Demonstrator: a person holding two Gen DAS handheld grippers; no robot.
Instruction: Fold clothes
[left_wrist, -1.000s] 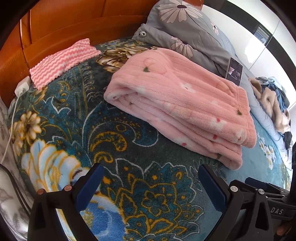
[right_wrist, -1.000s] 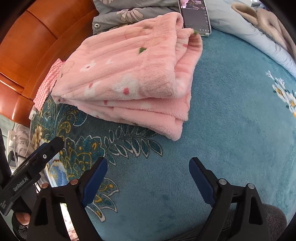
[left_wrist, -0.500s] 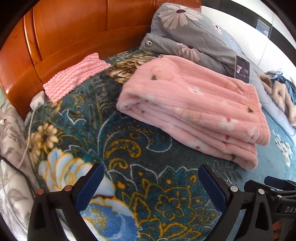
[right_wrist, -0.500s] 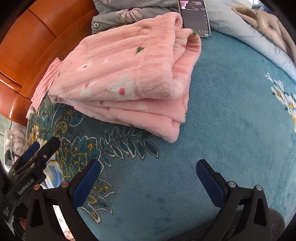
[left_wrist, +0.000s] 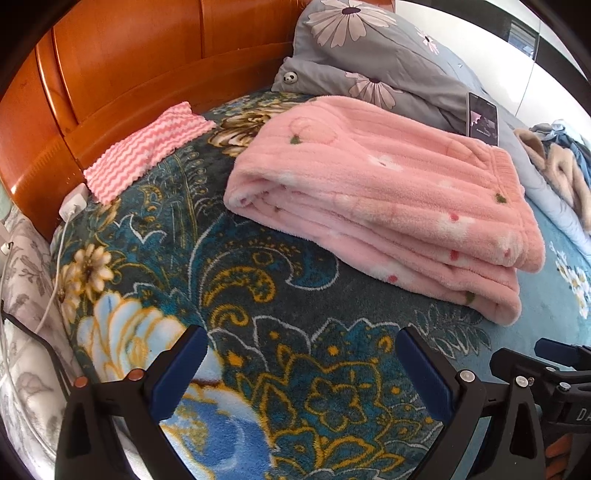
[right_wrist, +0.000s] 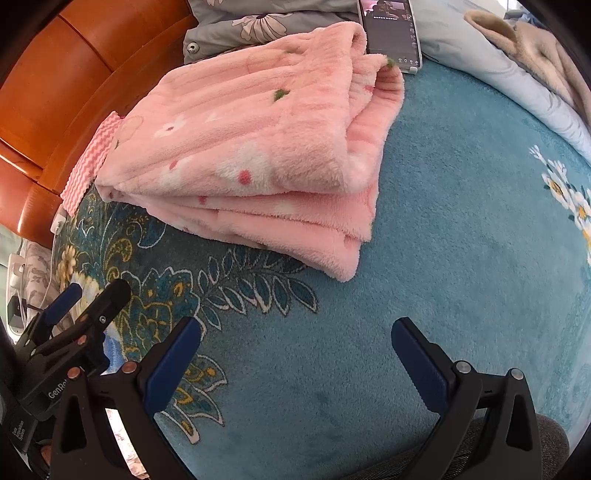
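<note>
The left wrist view is looking from low over the near left part of the bed, facing far and slightly right across the teal floral plush blanket (left_wrist: 258, 280) toward the orange wooden headboard (left_wrist: 122, 70). Its own blue-padded fingers (left_wrist: 177, 369) are framing the bottom edge. The right wrist view is sitting further right, also low and close to the blanket (right_wrist: 461, 240), facing far and left. Both views are sharing the folded pink fleece garment (left_wrist: 373, 192) (right_wrist: 240, 147) at middle distance, the black phone (left_wrist: 482, 119) (right_wrist: 391, 33) beyond it, and the grey flowered pillow (left_wrist: 354, 48). Each is also catching the other gripper: the right gripper (left_wrist: 554, 373) at the left view's right edge, the left gripper (right_wrist: 74, 325) at the right view's left edge.
</note>
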